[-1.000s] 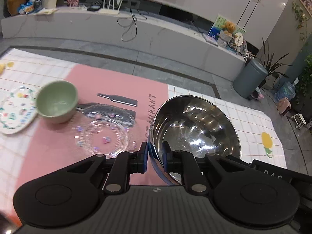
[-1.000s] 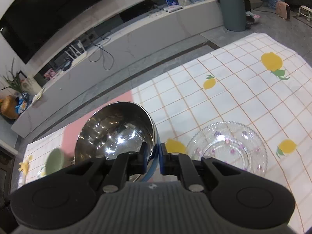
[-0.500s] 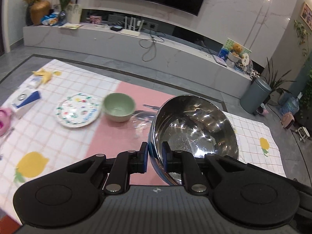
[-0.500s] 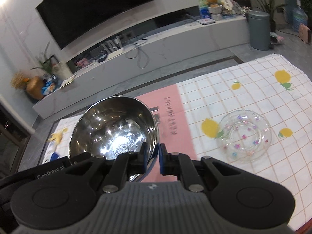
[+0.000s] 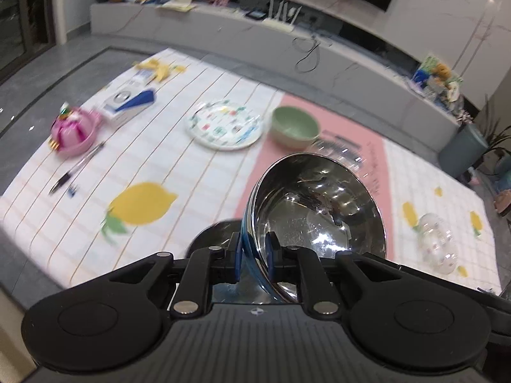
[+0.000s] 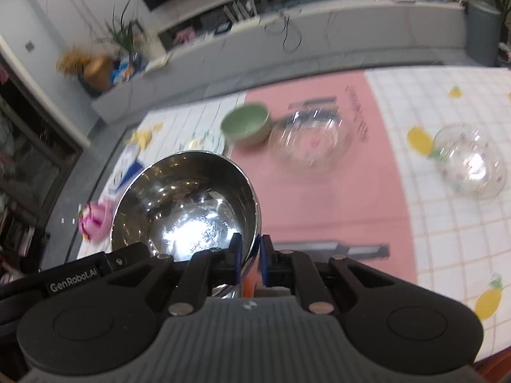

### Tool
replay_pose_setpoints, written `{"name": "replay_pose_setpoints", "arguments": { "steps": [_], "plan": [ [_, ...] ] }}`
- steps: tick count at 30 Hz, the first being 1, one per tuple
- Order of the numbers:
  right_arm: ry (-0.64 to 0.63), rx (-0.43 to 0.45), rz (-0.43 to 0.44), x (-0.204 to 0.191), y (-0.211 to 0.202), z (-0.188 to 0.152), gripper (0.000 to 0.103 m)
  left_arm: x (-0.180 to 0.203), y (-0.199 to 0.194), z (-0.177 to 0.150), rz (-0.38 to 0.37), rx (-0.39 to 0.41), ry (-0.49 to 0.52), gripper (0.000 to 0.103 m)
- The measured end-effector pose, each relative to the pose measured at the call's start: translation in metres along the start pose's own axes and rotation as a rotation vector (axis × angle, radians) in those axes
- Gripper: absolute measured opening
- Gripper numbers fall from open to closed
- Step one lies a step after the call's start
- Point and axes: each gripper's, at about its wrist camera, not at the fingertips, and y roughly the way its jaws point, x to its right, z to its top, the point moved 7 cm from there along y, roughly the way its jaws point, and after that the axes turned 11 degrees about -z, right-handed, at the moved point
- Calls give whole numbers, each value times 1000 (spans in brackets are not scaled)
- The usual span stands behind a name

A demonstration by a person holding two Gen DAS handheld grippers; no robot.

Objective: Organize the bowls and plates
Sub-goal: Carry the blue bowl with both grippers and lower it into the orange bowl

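Note:
Both grippers hold a large steel bowl (image 5: pixel 316 210) by opposite rims, lifted above the table. My left gripper (image 5: pixel 254 253) is shut on its left rim. My right gripper (image 6: pixel 248 257) is shut on its right rim; the steel bowl (image 6: pixel 185 204) fills the left of that view. On the table lie a green bowl (image 5: pixel 295 126), a patterned plate (image 5: pixel 225 124), a clear glass plate (image 6: pixel 308 142) on the pink mat, and a clear glass bowl (image 6: pixel 471 167) at the right.
A pink lotus-shaped object (image 5: pixel 73 129), a pen (image 5: pixel 76 167), a blue-and-white box (image 5: pixel 127 103) and a banana peel (image 5: pixel 159 68) lie at the table's left end. A grey bin (image 5: pixel 461 151) stands on the floor past the far right corner.
Both grippers have carried the steel bowl up and leftward over the table. The left end of the table with the pink object and pen has come into view.

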Motion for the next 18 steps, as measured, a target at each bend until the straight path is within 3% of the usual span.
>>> {"name": "replay_pose_setpoints", "arguments": {
  "steps": [10,18],
  "plan": [
    [-61,-93,2,-23,26,-25,9,-38,6,-23,38,-59,-46,16],
    [-92,-104,-33,-26,40,-31,8,-46,18,-36,55,-110,-43,16]
  ]
}}
